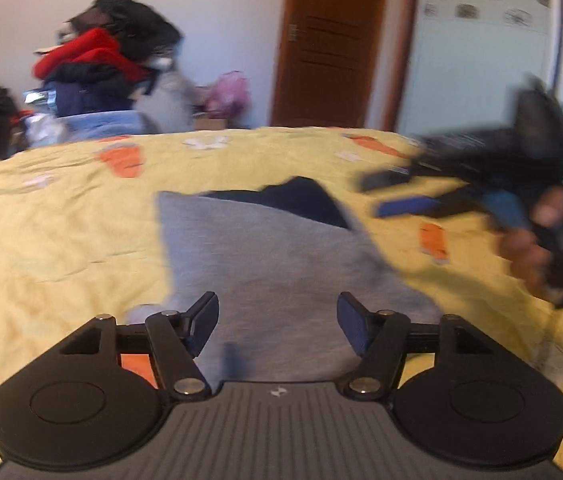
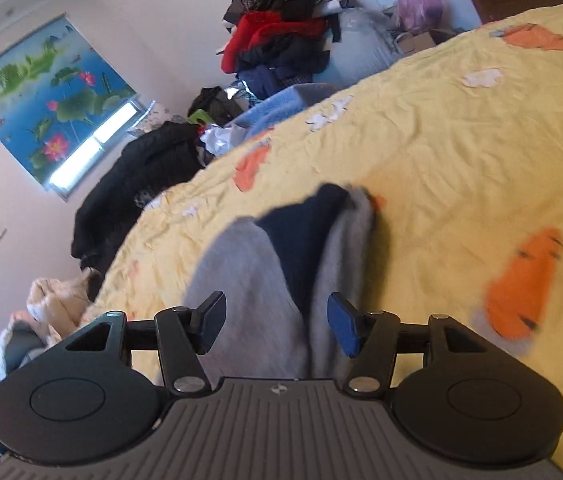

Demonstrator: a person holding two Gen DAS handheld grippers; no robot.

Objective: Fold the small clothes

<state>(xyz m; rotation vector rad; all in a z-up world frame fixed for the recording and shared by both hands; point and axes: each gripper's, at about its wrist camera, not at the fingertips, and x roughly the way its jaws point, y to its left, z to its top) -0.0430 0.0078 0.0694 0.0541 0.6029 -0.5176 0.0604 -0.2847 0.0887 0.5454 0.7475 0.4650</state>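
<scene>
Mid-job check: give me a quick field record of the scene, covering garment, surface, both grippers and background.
garment: grey garment with dark navy part, lying on the bed, partly folded
surface: yellow bedspread with orange carrot prints
left gripper: open, over the garment's near edge, holding nothing
right gripper: open, empty, above the garment
right hand: blurred
background: clothes pile, brown door

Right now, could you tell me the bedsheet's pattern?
Yellow bedsheet with orange carrots and white flowers; clearest in right wrist view.

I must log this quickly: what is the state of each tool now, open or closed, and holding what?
Left tool: open, holding nothing, over the gray garment.
Right tool: open, holding nothing, also at the gray garment.
</scene>
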